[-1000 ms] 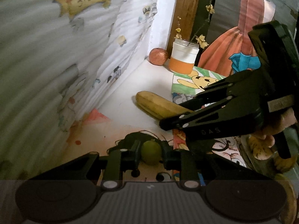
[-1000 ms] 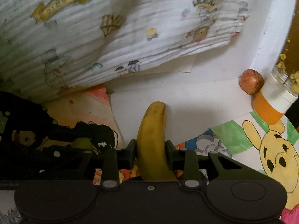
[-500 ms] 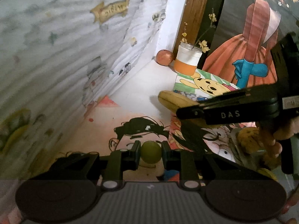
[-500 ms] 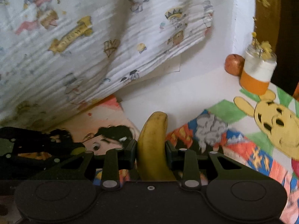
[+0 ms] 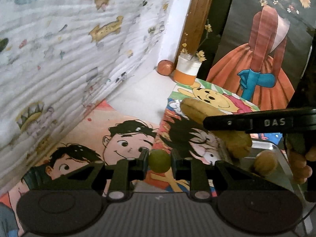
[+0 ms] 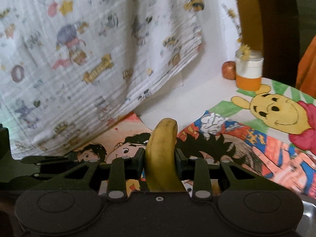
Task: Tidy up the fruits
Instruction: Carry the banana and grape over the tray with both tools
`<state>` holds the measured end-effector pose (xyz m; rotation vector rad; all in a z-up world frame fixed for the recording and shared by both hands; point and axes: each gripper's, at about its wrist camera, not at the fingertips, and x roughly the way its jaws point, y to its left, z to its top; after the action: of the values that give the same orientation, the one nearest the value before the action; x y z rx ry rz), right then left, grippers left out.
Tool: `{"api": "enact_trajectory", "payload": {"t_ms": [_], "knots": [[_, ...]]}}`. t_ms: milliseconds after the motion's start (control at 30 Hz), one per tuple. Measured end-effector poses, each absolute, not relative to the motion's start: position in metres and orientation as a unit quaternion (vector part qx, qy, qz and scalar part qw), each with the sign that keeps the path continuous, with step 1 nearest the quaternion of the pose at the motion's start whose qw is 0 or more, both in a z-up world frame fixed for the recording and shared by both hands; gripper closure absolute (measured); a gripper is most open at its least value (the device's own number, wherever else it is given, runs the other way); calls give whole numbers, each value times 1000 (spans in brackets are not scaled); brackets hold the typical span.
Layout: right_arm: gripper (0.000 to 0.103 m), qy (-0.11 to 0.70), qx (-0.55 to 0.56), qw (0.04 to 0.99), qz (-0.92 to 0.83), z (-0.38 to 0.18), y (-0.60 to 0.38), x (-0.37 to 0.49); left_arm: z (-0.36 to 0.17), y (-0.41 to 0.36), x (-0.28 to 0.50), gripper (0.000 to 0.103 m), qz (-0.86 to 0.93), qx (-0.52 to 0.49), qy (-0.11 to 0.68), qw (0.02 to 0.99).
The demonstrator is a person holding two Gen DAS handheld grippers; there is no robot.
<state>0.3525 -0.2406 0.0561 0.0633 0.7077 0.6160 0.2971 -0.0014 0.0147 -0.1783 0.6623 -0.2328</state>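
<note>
The right gripper [image 6: 159, 161] is clamping a banana [image 6: 162, 154] at mid-length, its long axis running forward along the fingers, tip pointing away over the cartoon-printed table [image 6: 246, 138]. The left gripper [image 5: 159, 161] is pinching a small green fruit [image 5: 159, 161].

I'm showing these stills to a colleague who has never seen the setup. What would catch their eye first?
Most striking is the banana clamped in the right tongs, curving up at the centre of the right wrist view. Next is the small green fruit pinched in the left tongs. Behind them, bright cartoon drawings cover the tabletop, and an orange-and-white jar stands in the far corner beside a reddish fruit.
</note>
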Motion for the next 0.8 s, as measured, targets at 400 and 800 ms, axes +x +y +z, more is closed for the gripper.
{"api": "enact_trajectory", "payload": {"t_ms": [400,800], "knots": [[69,309,60,926,211,75,-323,297,42,-45,268,77,-149,-82,298,939],[69,333,102,929,126,41,-390,268,43,-127,248,77,-228,-43,297,926]]}}
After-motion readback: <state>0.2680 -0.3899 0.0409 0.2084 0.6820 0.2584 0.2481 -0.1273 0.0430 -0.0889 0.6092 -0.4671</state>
